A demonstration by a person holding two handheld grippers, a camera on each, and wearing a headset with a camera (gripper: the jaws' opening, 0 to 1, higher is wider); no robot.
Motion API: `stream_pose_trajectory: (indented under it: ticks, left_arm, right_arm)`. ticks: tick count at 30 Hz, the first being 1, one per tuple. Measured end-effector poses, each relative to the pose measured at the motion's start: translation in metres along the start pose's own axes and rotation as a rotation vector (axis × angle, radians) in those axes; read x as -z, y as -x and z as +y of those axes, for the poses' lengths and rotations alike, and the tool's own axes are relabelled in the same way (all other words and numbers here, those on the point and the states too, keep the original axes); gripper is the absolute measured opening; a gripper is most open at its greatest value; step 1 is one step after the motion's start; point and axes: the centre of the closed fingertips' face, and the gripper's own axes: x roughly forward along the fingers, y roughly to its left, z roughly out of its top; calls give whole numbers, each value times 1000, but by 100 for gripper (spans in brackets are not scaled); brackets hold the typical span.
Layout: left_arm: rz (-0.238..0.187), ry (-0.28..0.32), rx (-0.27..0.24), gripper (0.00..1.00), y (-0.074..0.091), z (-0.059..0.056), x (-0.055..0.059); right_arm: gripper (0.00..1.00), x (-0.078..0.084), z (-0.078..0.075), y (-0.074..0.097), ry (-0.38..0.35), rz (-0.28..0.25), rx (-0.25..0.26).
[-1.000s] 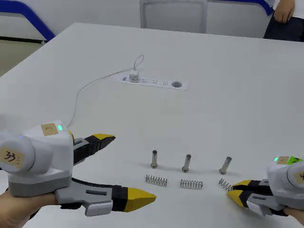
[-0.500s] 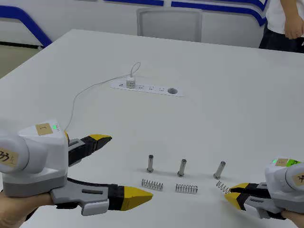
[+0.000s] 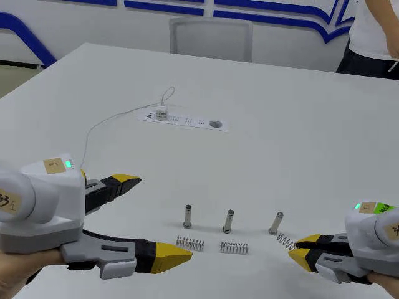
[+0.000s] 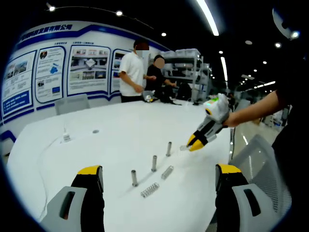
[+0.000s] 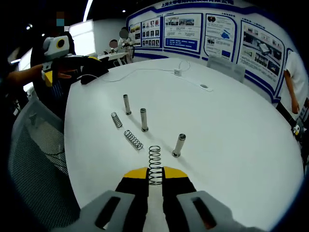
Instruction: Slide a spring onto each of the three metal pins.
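Right gripper is pinching one end of a spring, just beside the rightmost pin. Left gripper is hovering with jaws spread wide, holding nothing. Two springs are lying on the table before the other pins, all upright.

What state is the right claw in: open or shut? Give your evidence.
Shut. In the right gripper view, the right claw pinches one end of a spring, which points out toward the nearest pin.

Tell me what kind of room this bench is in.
Probably a company showroom or lab meeting space: a large white table with an inset power strip, blue-trimmed display boards on the wall, and stocked shelves behind.
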Motion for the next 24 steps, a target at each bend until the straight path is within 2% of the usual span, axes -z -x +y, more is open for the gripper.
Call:
stream_pose_trajectory:
  ticks: [5,9,15,24]
  left_arm:
    - [11,-10,19,97,-5,-4,2]
    - [13,-15,34,96,-9,-7,1]
    - [32,-47,73,92,-20,-17,3]
    - [41,-79,141,82,-34,-35,2]
  right_arm:
    - [10,-13,6,8,29,-22,-15]
    - [10,-27,17,15,68,-38,-42]
    - [10,-48,41,21,128,-66,-100]
    - [10,-68,76,21,247,-77,-187]
